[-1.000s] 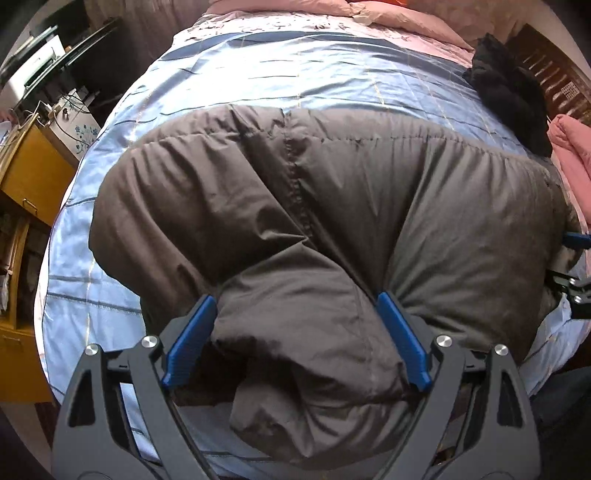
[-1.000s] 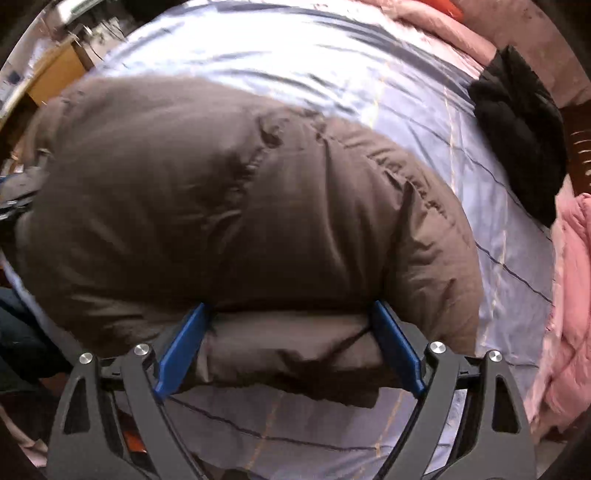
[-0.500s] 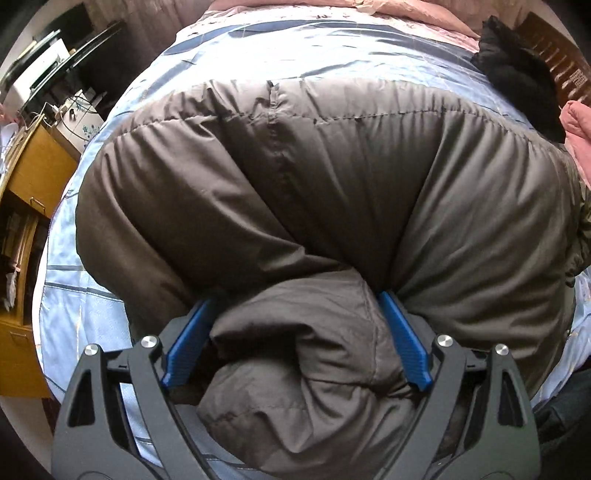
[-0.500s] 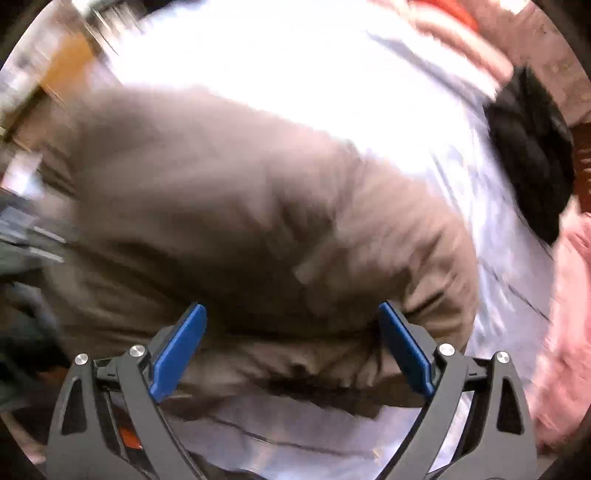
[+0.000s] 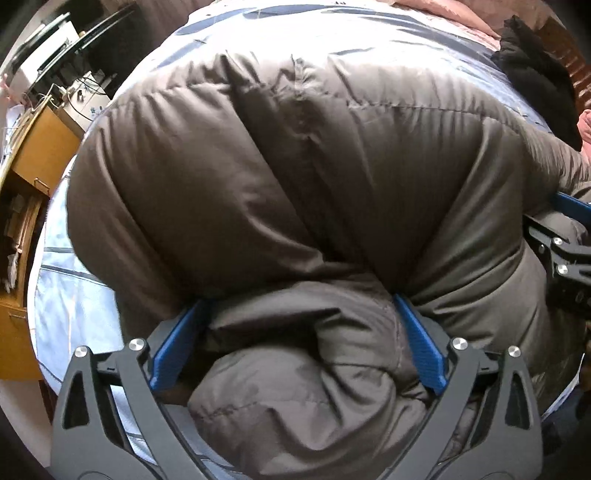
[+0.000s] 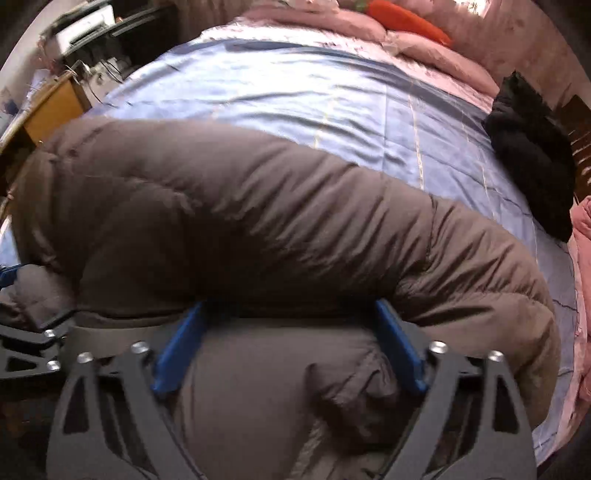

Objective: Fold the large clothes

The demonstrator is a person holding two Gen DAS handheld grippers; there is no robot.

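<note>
A puffy brown down jacket (image 5: 295, 166) lies bunched on the blue bed cover (image 5: 70, 295). My left gripper (image 5: 299, 302) points down at its near edge. Its jaws are opening and stand wide, with a thick roll of the jacket between them and a dark gap beside the left pad. In the right wrist view, my right gripper (image 6: 290, 304) has a thick fold of the jacket (image 6: 258, 221) filling the space between its blue pads, which press on it. A blue finger of the right gripper (image 5: 570, 206) shows at the jacket's right side in the left wrist view.
A black garment (image 6: 532, 155) lies at the bed's right side, with pink bedding (image 6: 443, 59) and an orange cushion (image 6: 406, 20) at the far end. A wooden cabinet (image 5: 40, 147) and a cluttered desk stand left of the bed.
The left gripper has sunk toward the jacket, which now fills more of its view. The right gripper swept sideways with its fold, and more of the blue cover shows beyond the jacket.
</note>
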